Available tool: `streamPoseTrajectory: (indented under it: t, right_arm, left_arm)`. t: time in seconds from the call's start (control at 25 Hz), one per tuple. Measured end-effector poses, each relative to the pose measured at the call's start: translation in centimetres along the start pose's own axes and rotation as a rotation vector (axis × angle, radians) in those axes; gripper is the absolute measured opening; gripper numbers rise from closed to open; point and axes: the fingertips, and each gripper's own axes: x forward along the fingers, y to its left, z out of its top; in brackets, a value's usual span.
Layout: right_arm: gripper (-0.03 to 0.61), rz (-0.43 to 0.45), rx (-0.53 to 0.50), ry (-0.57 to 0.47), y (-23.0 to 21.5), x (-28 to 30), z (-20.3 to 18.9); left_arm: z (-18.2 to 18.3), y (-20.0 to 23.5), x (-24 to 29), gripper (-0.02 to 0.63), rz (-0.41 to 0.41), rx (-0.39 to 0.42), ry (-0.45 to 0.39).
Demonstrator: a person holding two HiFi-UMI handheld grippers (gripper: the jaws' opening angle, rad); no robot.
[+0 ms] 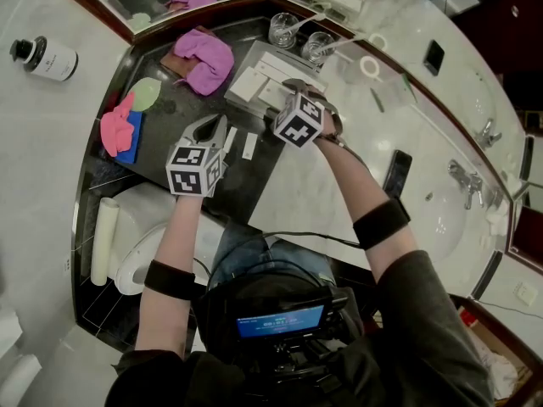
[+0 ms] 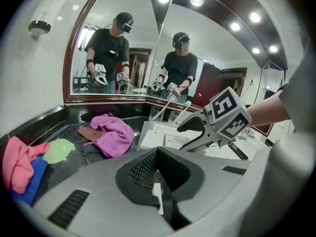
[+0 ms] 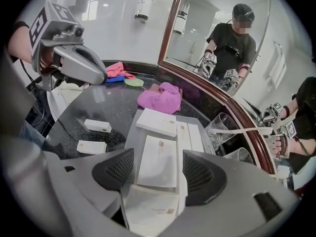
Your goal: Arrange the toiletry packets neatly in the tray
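While right gripper [image 3: 158,172] stands open astride packet [image 3: 158,152] at tray's [image 3: 129,132] near edge, we risk skewing it; left gripper [image 2: 157,169] closed, empty.

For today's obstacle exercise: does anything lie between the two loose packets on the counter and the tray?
Nothing visible: bare counter separates the loose packets and the tray. The right gripper hovers open over the tray's own packets.

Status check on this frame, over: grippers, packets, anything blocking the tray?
Right gripper open, astride flat white packet lying in grey tray. Left gripper shut, empty, over black counter. Two small white packets outside tray on counter. Nothing blocking.
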Motion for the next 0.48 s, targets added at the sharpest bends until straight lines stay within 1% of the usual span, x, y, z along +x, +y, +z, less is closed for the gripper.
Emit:
streamPoseTrajectory:
  t: [0.2, 0.24, 0.32, 0.48]
  right_arm:
    - [0.329, -0.013, 0.026, -0.041, -0.2, -1.5, 0.3]
    - [0.297, -0.009, 0.036, -0.052, 0.0, -1.9, 0.3]
    - [0.253, -0.011, 0.064, -0.079, 0.3, -3.1, 0.3]
    - [0.09, -0.032, 0.118, -0.145, 1.1, -6.0, 0.2]
  left_arm:
    - [0.5, -0.8, -0.2, 0.0, -0.001, 0.011, -0.01]
    - [0.6, -1.0, -0.4, 0.002, -0.001, 0.015, -0.013]
    - [0.9, -1.7, -0.8, 0.001, -0.003, 0.024, -0.017]
    - [1.5, -3.0, -1.8, 0.0, -0.007, 0.041, -0.029]
